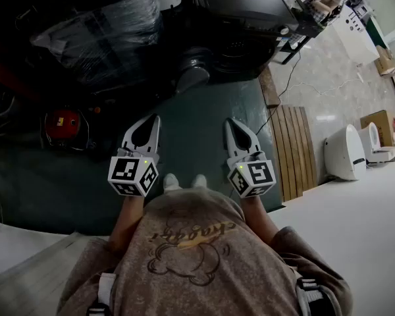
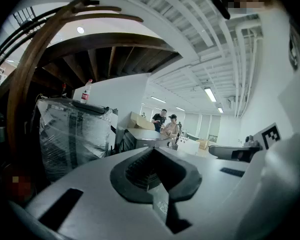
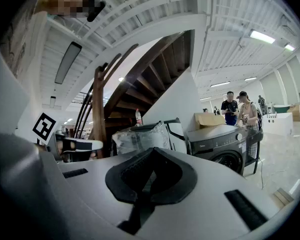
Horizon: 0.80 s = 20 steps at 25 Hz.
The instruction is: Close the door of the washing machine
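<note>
The dark washing machine (image 1: pixel 234 35) stands ahead of me on the floor; in the right gripper view the washing machine (image 3: pixel 222 144) shows its round front opening (image 3: pixel 230 160). A grey round part (image 1: pixel 192 78) juts out at its front left; I cannot tell if this is the door swung open. My left gripper (image 1: pixel 156 118) and right gripper (image 1: pixel 230 121) are held side by side, well short of the machine, pointing toward it. The left gripper (image 2: pixel 152 149) and the right gripper (image 3: pixel 151 150) are both shut, with nothing between the jaws.
A plastic-wrapped appliance (image 1: pixel 99 38) stands left of the machine. A red object (image 1: pixel 64 120) lies at far left, a wooden slat board (image 1: pixel 296 150) and white toilets (image 1: pixel 345 151) at right. A wooden staircase (image 3: pixel 140 84) rises behind. Two people (image 3: pixel 240 106) stand far off.
</note>
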Each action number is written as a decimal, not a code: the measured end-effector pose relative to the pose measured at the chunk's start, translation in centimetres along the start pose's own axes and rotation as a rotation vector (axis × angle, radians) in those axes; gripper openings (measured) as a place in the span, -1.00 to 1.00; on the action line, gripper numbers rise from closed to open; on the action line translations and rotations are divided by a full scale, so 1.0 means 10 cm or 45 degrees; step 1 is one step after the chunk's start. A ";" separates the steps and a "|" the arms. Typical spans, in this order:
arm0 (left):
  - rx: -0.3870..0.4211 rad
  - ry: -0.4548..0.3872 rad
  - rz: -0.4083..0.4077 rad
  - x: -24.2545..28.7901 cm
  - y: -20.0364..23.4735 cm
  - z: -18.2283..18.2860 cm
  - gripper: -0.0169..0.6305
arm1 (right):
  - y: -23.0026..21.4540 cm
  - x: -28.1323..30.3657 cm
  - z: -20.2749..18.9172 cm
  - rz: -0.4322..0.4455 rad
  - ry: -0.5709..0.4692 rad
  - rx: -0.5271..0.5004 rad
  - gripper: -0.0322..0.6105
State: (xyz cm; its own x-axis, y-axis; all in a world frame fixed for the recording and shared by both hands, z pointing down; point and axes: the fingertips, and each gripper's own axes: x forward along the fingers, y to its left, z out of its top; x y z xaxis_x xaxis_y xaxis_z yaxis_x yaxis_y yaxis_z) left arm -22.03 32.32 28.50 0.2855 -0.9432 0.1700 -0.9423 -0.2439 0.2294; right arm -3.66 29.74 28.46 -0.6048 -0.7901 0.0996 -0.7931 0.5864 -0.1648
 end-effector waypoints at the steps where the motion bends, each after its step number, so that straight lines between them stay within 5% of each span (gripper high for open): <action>1: 0.002 -0.001 0.001 0.01 -0.01 0.00 -0.95 | -0.01 0.00 0.01 0.002 -0.003 -0.001 -0.92; 20: -0.032 -0.006 0.088 0.30 -0.25 -0.21 -0.95 | -0.45 -0.09 -0.22 0.093 0.063 0.045 -0.92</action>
State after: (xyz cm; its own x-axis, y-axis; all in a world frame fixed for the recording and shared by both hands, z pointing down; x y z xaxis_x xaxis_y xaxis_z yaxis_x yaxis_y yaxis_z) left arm -18.43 30.60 30.45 0.2191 -0.9586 0.1818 -0.9550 -0.1724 0.2415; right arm 0.25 28.21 31.29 -0.6642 -0.7354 0.1341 -0.7445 0.6345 -0.2077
